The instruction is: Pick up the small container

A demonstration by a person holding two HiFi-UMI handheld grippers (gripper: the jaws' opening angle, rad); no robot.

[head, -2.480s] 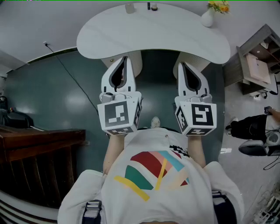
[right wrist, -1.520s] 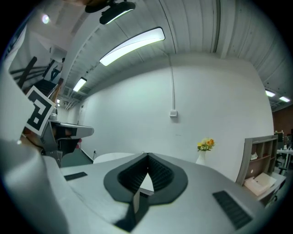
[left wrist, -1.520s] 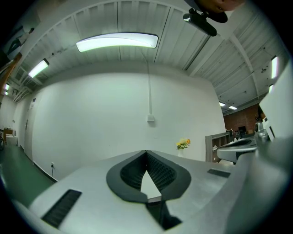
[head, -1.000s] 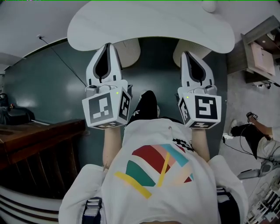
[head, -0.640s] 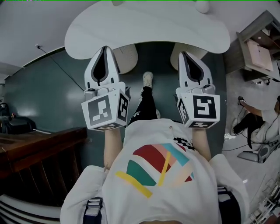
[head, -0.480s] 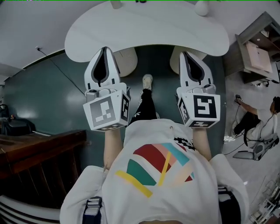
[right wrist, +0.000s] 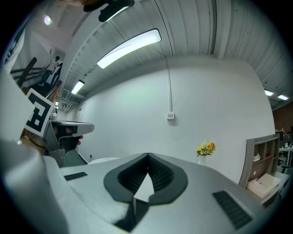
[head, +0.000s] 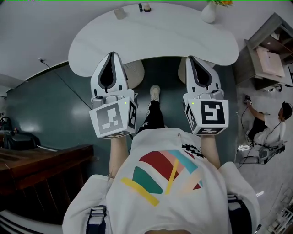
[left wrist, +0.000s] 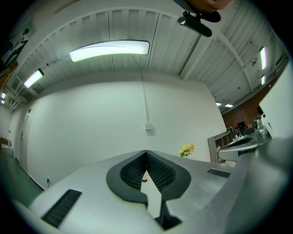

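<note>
Left gripper [head: 112,54] and right gripper [head: 189,58] remain closed, empty, at the near edge of the table [head: 155,41]. The table's far edge has re-entered view (previously cropped), exposing the small container [head: 120,13] there: a long reach is required.

Table [head: 155,39]: white, smooth top, rounded, with a curved near edge.
Far edge, left: small pale container [head: 120,13], upright, standing apart from the rest.
Far edge, centre: small dark object [head: 140,7] just beside a small brown-topped object [head: 147,7]; both too small to identify.
Far edge, right: white vase [head: 208,13] holding yellow flowers [head: 219,2].
Beneath: dark green floor [head: 55,105].
</note>
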